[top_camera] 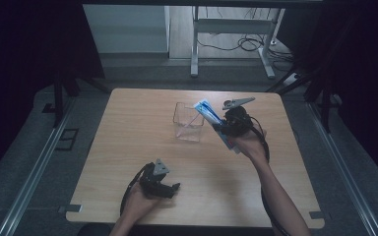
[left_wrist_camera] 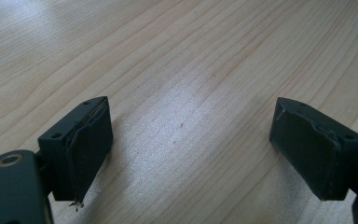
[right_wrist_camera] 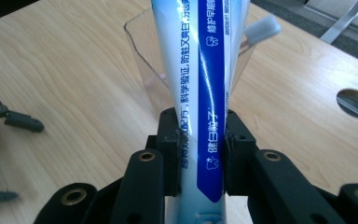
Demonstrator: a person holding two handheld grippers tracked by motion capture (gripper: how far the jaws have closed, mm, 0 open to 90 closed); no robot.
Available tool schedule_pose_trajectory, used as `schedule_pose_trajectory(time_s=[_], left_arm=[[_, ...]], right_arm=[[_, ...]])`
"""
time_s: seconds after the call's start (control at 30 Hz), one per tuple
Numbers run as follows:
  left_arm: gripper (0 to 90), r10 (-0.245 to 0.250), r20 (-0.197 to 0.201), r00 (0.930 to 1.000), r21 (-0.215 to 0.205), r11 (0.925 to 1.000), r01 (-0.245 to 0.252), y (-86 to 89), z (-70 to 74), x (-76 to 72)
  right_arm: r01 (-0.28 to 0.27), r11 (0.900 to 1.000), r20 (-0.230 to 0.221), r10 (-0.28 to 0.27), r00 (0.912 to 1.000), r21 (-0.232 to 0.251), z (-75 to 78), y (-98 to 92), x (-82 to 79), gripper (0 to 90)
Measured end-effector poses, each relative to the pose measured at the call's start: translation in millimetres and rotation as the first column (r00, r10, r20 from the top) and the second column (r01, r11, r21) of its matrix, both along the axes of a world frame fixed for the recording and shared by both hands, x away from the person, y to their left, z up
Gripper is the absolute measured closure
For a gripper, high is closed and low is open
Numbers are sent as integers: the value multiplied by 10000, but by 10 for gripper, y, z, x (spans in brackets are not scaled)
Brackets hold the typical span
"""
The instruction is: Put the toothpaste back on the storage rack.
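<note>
Right gripper [top_camera: 220, 129] raised over the table [top_camera: 128, 147], forearm reaching in from the lower right, hand wrapped round the body, grey plate on top. Jaws clamped on a tube [right_wrist_camera: 200, 93], white and blue, pinched near its lower end; in the high view tilted up and to the left, far end at the rim of a clear cup [top_camera: 189, 121]. Cup upright near mid-table, slightly toward the far edge. In the right gripper view, a toothbrush [right_wrist_camera: 261, 28] with a grey head just beside the tube at the cup's rim, blurred.

Left gripper [top_camera: 173, 189] low near the table's near edge, well apart from the cup, hand behind it, pointing right. Jaws wide, nothing between them but bare wood grain. Pad [left_wrist_camera: 86, 149] on one side frayed at its lower edge.

Writing on tube: Chinese characters in columns, white on the blue band, blue on the white part; a small tooth symbol beside one column. No Latin lettering legible. Round hole [right_wrist_camera: 355, 103] in the tabletop at right in the right gripper view.
</note>
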State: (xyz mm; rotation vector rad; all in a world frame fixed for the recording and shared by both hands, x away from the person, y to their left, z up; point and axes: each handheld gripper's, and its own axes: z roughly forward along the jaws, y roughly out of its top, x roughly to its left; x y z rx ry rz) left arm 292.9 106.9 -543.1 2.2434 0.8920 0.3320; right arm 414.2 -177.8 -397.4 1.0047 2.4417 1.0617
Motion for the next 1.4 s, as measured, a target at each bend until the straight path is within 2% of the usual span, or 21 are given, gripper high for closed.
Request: schedule_pose_trajectory(time_s=[0.43, 1.4], left_arm=[[133, 11, -14, 10000, -20, 10000, -11, 0, -1, -1], [132, -5, -6, 10000, -26, 10000, 5, 0, -2, 0]], right_arm=[[-117, 9996, 328, 109, 9994, 267, 96, 218, 179, 727], [-92, 9993, 810, 63, 9967, 356, 183, 645, 529, 727]])
